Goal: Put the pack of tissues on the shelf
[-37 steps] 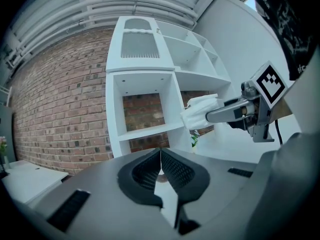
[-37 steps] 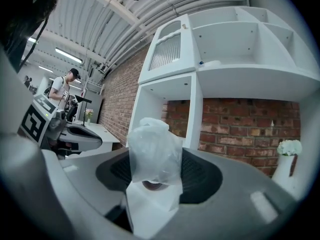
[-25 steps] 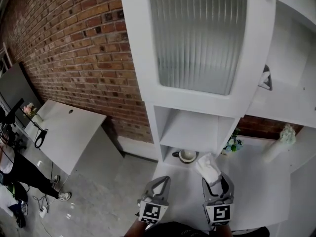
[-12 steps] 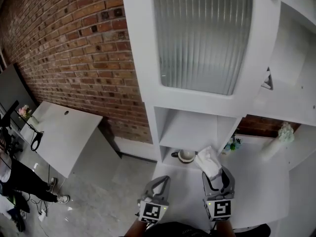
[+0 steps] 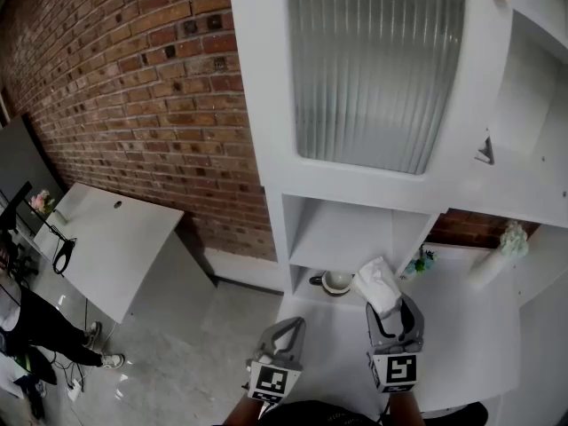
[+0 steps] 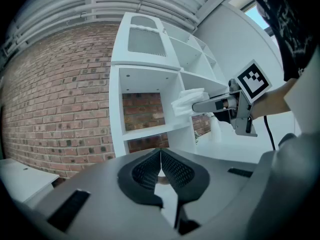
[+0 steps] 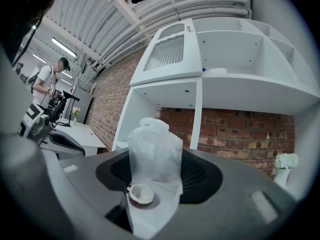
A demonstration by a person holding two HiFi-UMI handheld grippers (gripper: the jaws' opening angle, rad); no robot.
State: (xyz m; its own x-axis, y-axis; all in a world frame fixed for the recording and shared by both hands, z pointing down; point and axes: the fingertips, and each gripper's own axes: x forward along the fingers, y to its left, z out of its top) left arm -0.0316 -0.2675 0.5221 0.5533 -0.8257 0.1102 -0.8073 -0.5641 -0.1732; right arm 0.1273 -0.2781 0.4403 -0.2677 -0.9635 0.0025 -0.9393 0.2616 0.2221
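My right gripper (image 5: pixel 391 306) is shut on the pack of tissues (image 5: pixel 377 280), a soft white plastic pack that sticks up out of its jaws. In the right gripper view the pack (image 7: pixel 155 151) fills the gap between the pads. It hangs in front of the white shelf unit (image 5: pixel 342 233), just right of the lower open compartment, where a white cup (image 5: pixel 337 280) sits. My left gripper (image 5: pixel 288 327) is lower and to the left, shut and holding nothing; its pads (image 6: pixel 160 151) meet at the tip. From the left gripper view the held pack (image 6: pixel 189 101) shows beside a shelf board (image 6: pixel 150 129).
A ribbed-glass cupboard door (image 5: pixel 373 60) stands above the open compartments. A brick wall (image 5: pixel 133 87) runs to the left, with a white desk (image 5: pixel 115 238) and a person (image 5: pixel 35 318) by it. On the white counter (image 5: pixel 461 327) at the right stands a small flower vase (image 5: pixel 510 238).
My right gripper has risen a little with the pack, closer to the shelf front. The left gripper has stayed where it was.
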